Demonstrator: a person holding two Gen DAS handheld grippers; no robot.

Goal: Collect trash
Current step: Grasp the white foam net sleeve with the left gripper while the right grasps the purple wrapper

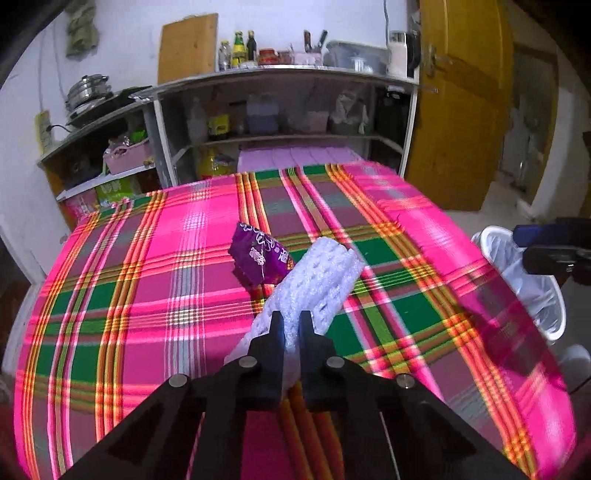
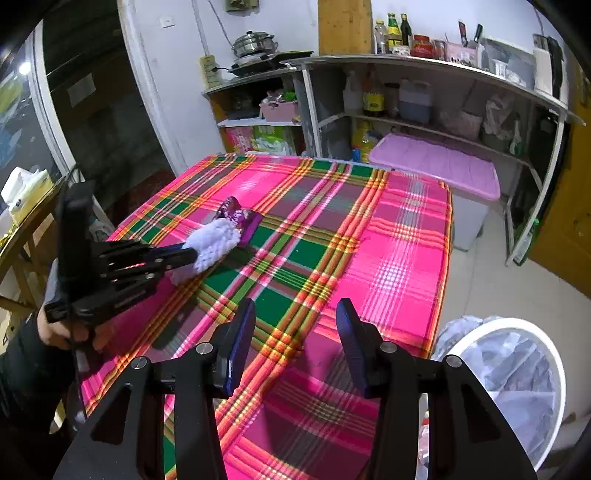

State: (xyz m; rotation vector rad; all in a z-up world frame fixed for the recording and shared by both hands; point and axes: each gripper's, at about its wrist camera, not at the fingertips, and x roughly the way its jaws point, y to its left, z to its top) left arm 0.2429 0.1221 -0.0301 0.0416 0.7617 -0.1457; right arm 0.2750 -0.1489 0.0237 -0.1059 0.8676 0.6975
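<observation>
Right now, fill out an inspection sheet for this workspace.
Surface: table under a pink, green and orange plaid cloth.
Job's things: white foam net and purple snack wrapper side by side on the cloth; white lined bin on the floor by the table edge.
Clutter: nothing else seen on the cloth.
Grippers: left tongs shut on the foam net; right tongs open, empty, above the cloth.
Cables: a cord hangs down the wall.
Surroundings: shelves with bottles and a pot, lilac-lidded box, wooden door.
</observation>
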